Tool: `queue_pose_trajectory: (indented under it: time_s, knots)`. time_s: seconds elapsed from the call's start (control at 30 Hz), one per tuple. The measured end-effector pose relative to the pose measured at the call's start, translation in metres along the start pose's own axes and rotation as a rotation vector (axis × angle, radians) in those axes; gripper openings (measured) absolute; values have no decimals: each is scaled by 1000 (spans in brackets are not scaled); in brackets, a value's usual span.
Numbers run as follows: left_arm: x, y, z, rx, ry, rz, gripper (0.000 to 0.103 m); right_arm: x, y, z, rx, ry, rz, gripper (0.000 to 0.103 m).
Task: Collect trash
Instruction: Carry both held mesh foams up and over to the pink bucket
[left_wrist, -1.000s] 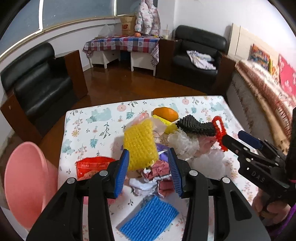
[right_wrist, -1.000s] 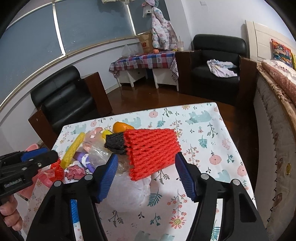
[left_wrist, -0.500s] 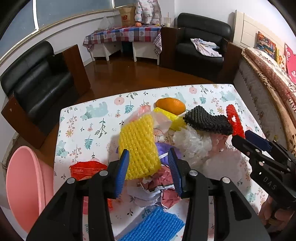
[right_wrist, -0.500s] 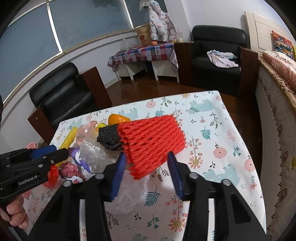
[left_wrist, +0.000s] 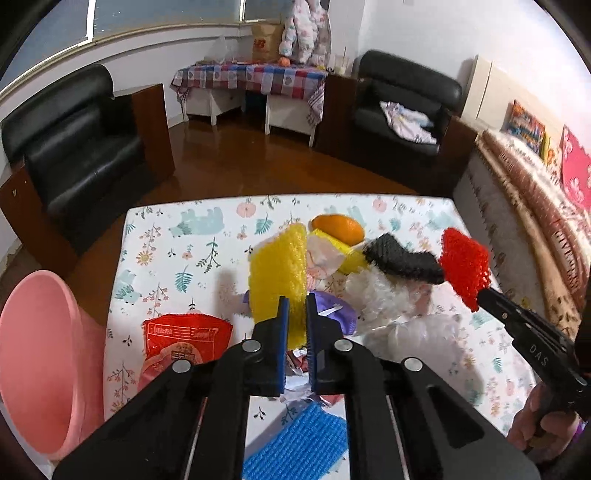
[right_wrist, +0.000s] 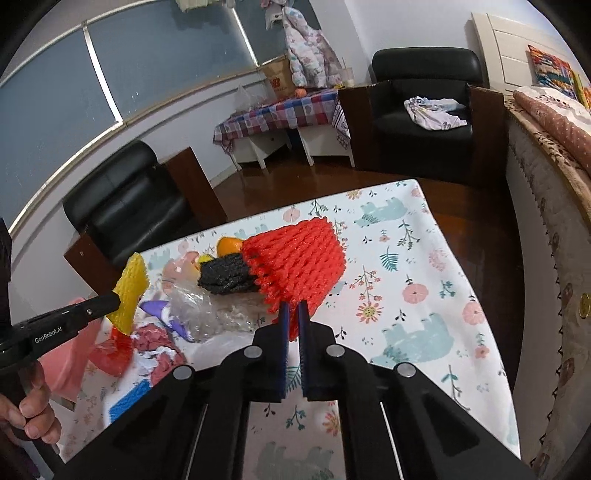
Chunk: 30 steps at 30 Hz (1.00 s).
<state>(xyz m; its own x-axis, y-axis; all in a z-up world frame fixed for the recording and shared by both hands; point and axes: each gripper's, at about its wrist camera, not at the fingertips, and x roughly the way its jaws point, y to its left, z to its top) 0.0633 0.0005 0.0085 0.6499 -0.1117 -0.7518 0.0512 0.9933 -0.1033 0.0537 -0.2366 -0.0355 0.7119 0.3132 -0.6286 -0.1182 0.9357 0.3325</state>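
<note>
Yellow foam net is clamped at its lower edge by the left gripper — jaws nearly together, only the net's thickness between the blue pads. The net stands upright above the trash pile, sitting left of the pile's centre on the floral tablecloth.

Red foam net is pinched the same way by the right gripper, jaws closed down on its near edge. It sits at the right end of the pile, touching a black foam net on its left. In the left wrist view the same red net shows at the tip of the right gripper, with the black net just beside it.

Rest of the pile, between the two nets:
- clear crumpled plastic
- purple wrapper
- an orange at the far side
- red snack bag flat on the cloth, left of the left gripper
- blue foam net at the near edge, partly under the gripper body
- torn red and white paper scraps

Pink bin stands off the table's left edge, near the snack bag — opening tilted toward the camera. Black armchair beyond it on the wooden floor.
</note>
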Motion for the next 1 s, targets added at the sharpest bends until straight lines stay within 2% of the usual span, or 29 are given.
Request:
queue_pose_trajectory:
  time_s: [0.2, 0.47, 0.7, 1.0]
  knots:
    - [-30, -6, -7, -5, -47, -60, 8, -32, -3, -2, 18, -24, 33, 4]
    - [-50, -17, -20, 4, -66, -107, 8, -62, 7, -15, 8, -31, 55, 4]
    - [-62, -20, -35, -1, -75, -131, 8, -67, 27, -24, -38, -18, 80, 4]
    - [-78, -12, -48, -2, -99, -117, 8, -68, 52, -26, -71, -33, 108, 4]
